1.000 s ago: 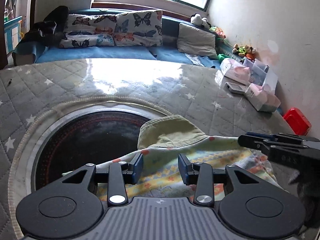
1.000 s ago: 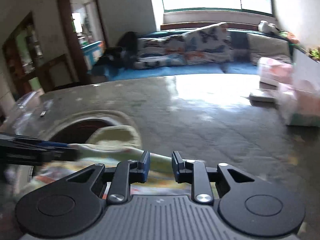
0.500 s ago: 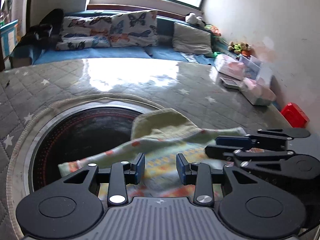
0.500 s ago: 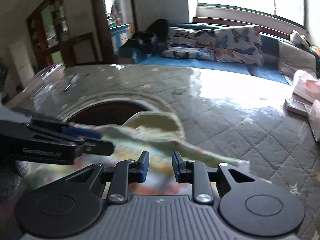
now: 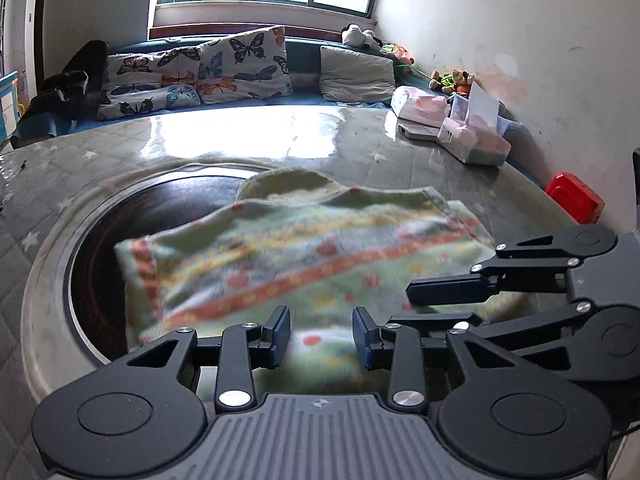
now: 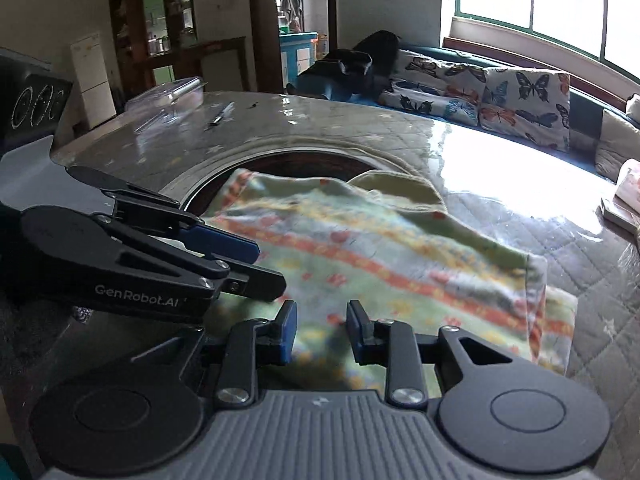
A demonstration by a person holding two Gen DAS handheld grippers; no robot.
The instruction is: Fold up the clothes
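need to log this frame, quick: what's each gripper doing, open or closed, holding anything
Left gripper: open, holding nothing, over the patterned cloth.
Right gripper: open, holding nothing, over the same cloth.

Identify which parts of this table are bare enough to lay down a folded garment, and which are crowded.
Bare: the grey quilted star-patterned table cover between the striped green fleece garment and the butterfly cushions. Crowded: the right edge with pink tissue packs; the far left corner with a clear plastic box.
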